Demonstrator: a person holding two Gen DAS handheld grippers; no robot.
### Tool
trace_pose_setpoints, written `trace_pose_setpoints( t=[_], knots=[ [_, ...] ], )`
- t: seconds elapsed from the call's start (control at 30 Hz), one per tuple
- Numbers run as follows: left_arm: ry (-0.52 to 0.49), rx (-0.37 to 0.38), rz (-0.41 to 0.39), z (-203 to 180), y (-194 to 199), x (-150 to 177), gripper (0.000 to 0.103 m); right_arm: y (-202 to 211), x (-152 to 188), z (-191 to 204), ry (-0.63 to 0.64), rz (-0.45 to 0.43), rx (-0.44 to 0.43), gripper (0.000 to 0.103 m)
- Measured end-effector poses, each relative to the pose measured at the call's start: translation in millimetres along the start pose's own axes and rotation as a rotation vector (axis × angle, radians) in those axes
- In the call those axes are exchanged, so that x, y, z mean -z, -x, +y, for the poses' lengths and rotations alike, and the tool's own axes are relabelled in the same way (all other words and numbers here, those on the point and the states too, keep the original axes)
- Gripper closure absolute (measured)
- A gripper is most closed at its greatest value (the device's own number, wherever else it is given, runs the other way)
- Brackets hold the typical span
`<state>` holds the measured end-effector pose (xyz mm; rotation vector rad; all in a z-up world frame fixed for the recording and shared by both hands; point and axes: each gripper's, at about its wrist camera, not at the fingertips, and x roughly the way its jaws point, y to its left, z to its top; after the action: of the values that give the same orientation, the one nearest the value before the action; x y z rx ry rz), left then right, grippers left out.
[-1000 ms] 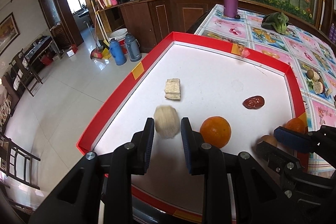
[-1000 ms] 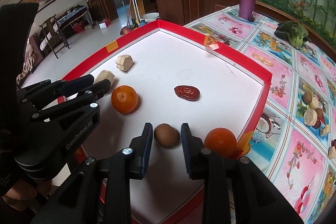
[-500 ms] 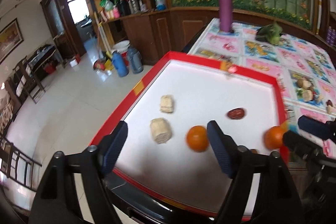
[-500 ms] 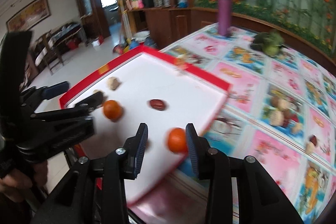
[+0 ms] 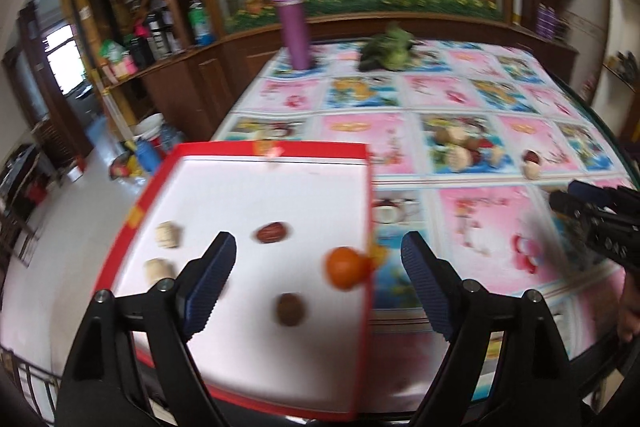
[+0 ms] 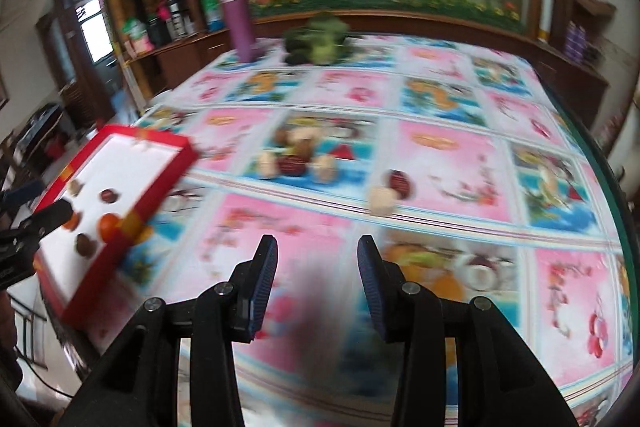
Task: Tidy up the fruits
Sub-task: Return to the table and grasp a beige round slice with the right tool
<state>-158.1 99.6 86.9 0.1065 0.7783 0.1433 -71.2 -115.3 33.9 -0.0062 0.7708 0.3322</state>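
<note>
Both hand-held grippers are released and hold nothing. The left hand-held gripper (image 5: 318,273) hangs over the red tray (image 5: 256,149), where an orange (image 5: 345,268) sits. The right hand-held gripper (image 6: 317,273) is nearer the loose fruits (image 6: 298,155) (blurry) ahead on the tabletop (image 6: 440,163).

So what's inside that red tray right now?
The red tray holds an orange, a dark red date, a brown round fruit and two pale chunks. The left gripper, open, covers part of the tray floor, so anything there is hidden.
</note>
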Motion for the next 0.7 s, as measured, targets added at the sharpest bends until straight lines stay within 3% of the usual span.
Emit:
trace_pose_setpoints(
  t=[0.23,0.57,0.7],
  knots=[
    [-0.079,0.084,0.049,-43.1,-21.7,-25.8,0.018,-24.6,-8.4,-45.6,-0.088,0.059,-0.017,0.062],
    [-0.097,0.119,0.131,-71.7,-70.5,-50.7,0.018,-63.4,-24.2,-47.6,-0.113,0.12,-0.02,0.062],
    [-0.085,0.145,0.163,-80.4,-86.7,-57.0,0.018,-65.9,-25.9,-43.8,-0.099,0.1,0.006,0.062]
  ],
)
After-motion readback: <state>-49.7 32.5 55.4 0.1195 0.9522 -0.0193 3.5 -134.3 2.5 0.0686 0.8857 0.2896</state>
